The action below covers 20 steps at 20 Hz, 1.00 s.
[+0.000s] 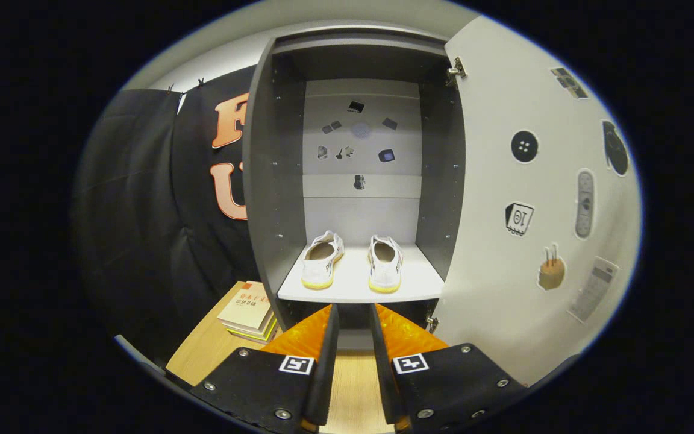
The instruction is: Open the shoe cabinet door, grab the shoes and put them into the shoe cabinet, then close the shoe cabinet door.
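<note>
The grey shoe cabinet stands in front of me with its door swung wide to the right. Two white shoes with yellow soles rest side by side on its white shelf, heels toward me: the left shoe and the right shoe. My gripper is just below the shelf's front edge, a short way back from the shoes. Its fingers stand a little apart with nothing between them.
A stack of books lies on the wooden floor left of the cabinet's foot. Stickers dot the inner face of the door and the cabinet's back panel. Black cloth hangs to the left.
</note>
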Available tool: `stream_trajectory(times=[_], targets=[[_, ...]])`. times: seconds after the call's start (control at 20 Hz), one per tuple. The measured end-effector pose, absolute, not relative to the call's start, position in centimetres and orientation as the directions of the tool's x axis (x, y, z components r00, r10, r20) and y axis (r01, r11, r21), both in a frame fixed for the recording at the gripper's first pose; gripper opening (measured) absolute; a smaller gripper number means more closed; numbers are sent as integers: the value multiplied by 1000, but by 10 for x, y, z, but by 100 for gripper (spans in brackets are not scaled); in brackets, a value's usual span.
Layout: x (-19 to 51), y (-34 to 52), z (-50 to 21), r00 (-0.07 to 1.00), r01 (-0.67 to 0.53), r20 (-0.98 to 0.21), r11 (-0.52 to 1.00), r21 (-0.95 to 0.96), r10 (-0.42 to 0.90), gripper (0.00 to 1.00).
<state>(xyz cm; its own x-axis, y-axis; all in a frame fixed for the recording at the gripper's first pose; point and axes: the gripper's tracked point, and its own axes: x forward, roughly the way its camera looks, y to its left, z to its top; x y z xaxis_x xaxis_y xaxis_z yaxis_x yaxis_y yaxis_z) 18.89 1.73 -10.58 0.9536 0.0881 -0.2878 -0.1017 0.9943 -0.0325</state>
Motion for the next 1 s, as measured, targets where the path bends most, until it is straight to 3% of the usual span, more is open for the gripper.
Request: stream_trajectory(times=[0.25, 0.45, 1.0], targets=[[117, 18, -86, 965, -109, -242, 994, -4, 105, 57], [74, 10, -70, 973, -86, -218, 996, -16, 80, 65], [-19, -85, -56, 980, 30, -199, 999, 32, -23, 74]])
